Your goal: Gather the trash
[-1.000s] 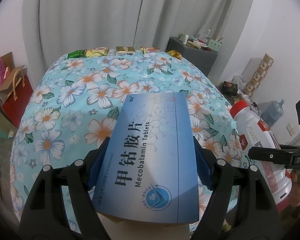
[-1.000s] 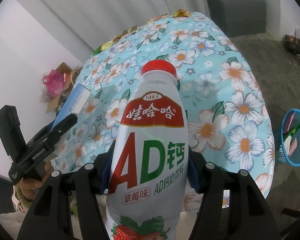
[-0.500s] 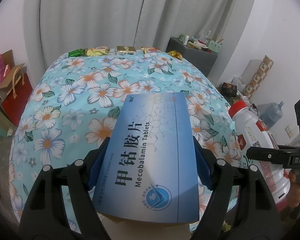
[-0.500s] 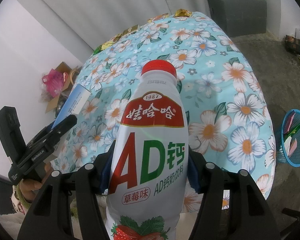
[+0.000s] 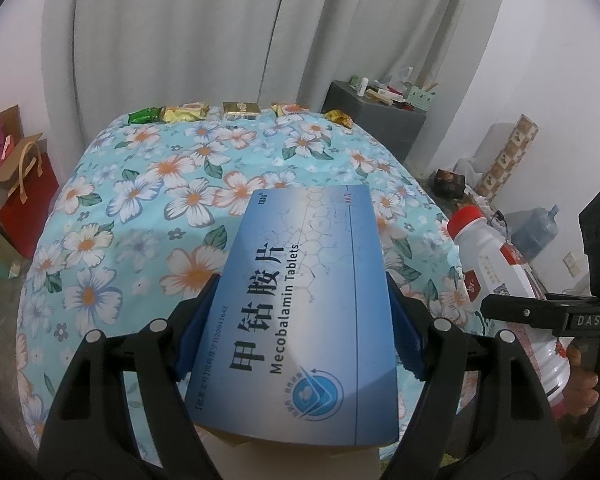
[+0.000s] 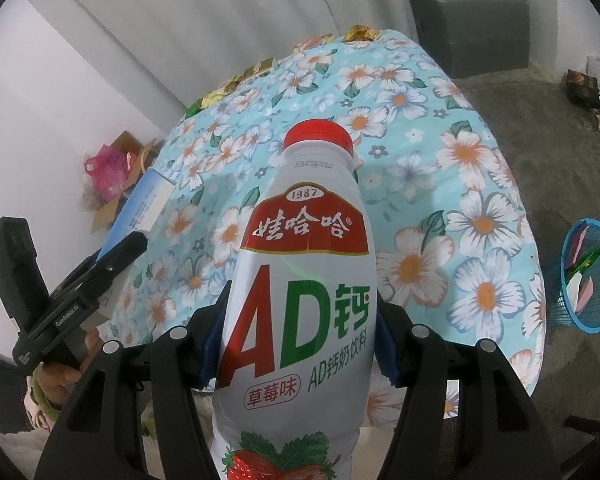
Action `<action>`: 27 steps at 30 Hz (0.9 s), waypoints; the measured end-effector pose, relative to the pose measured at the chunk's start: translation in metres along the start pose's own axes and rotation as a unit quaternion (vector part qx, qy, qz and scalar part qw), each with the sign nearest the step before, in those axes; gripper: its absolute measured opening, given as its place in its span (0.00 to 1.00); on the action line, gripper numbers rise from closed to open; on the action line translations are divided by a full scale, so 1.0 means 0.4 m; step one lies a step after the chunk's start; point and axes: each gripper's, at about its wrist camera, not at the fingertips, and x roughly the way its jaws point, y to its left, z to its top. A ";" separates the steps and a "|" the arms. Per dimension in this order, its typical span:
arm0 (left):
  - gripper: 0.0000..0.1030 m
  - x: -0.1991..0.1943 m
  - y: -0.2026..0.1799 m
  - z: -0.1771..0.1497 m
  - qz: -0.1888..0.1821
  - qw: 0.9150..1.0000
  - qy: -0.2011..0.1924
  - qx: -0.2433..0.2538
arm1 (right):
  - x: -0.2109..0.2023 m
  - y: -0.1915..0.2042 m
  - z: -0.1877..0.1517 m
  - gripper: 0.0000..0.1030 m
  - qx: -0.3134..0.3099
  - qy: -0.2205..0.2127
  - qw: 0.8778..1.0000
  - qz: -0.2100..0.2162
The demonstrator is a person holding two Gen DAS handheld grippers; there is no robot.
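vs 1 s ago: no visible shift | left gripper (image 5: 300,320) still clamped on blue pill box (image 5: 300,304), above floral table (image 5: 140,208) | right gripper (image 6: 300,344) still clamped on red-capped white bottle (image 6: 300,272) | blue bin (image 6: 590,276) on floor

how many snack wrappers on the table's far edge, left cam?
5, in a row along the far edge of the floral tablecloth: green wrapper, yellow wrapper, gold box-shaped pack, yellow-orange wrapper, gold crumpled wrapper. More may be hidden past the edge.
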 end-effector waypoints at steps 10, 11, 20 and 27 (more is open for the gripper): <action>0.70 0.008 -0.083 0.032 -0.022 1.000 -0.009 0.020 | -0.048 -0.043 0.005 0.58 0.019 -0.024 1.000 0.003; 0.70 0.011 -0.092 0.036 -0.024 0.999 -0.009 0.023 | -0.053 -0.049 0.005 0.58 0.022 -0.026 0.999 0.003; 0.70 0.028 -0.213 0.073 -0.047 0.998 -0.012 0.050 | -0.106 -0.120 -0.002 0.58 0.051 -0.051 0.997 0.006; 0.70 0.038 -0.292 0.094 -0.072 0.994 -0.001 0.082 | -0.203 -0.213 -0.036 0.58 0.092 -0.098 0.991 -0.004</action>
